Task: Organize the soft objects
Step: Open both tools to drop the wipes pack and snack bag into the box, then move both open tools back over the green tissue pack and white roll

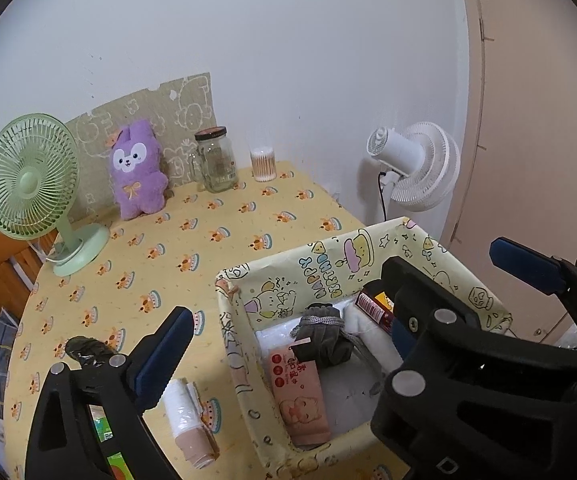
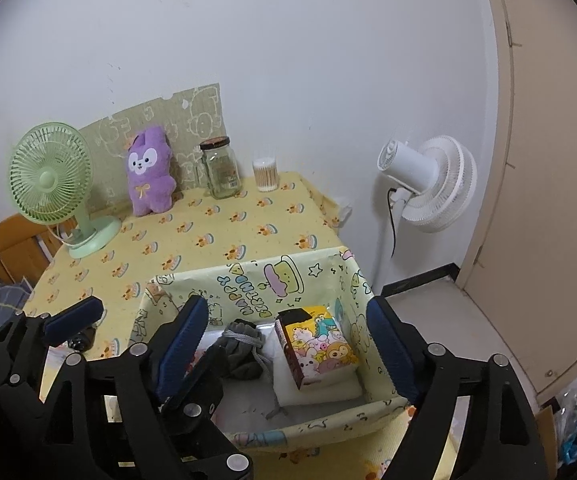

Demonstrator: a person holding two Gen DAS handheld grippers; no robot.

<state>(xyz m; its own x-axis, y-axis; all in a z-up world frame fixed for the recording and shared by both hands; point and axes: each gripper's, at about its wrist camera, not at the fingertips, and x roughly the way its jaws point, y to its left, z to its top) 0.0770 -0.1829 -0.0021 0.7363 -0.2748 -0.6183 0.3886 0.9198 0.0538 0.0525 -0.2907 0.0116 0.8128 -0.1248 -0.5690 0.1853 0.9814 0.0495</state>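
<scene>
I have the table [image 2: 216, 236] in front of me under its yellow cloth, and near my edge of it sits the box [image 2: 248, 280], a paper-lined bin with cartoon print. Both grippers hang over it. The right gripper [image 2: 288, 332] stands wide apart with nothing between its pads; the left gripper [image 1: 340, 300] is spread just as wide and also empty, one finger [image 1: 164, 356] outside the box, the other [image 1: 528, 266] past its far wall.

Inside the box, largest first: a folded white cloth [image 2: 320, 388] on the floor, a cartoon tissue pack [image 2: 320, 348] resting on it, a pink pack [image 1: 300, 392] against the left wall, and a grey pouch [image 2: 244, 348] with a loose cord in the middle. I judge all of these light and yielding; the packs should crush a little under the pads, so I would pinch across their short sides. The pouch is floppy and its cord could snag, so I would take it by the bunched neck.

Outside, just left of the box, lies a white roll [image 1: 186, 416], and beyond it something dark [image 1: 86, 350] I cannot identify. At the back leans a purple plush [image 2: 150, 178], soft and best gripped around the body.
</scene>
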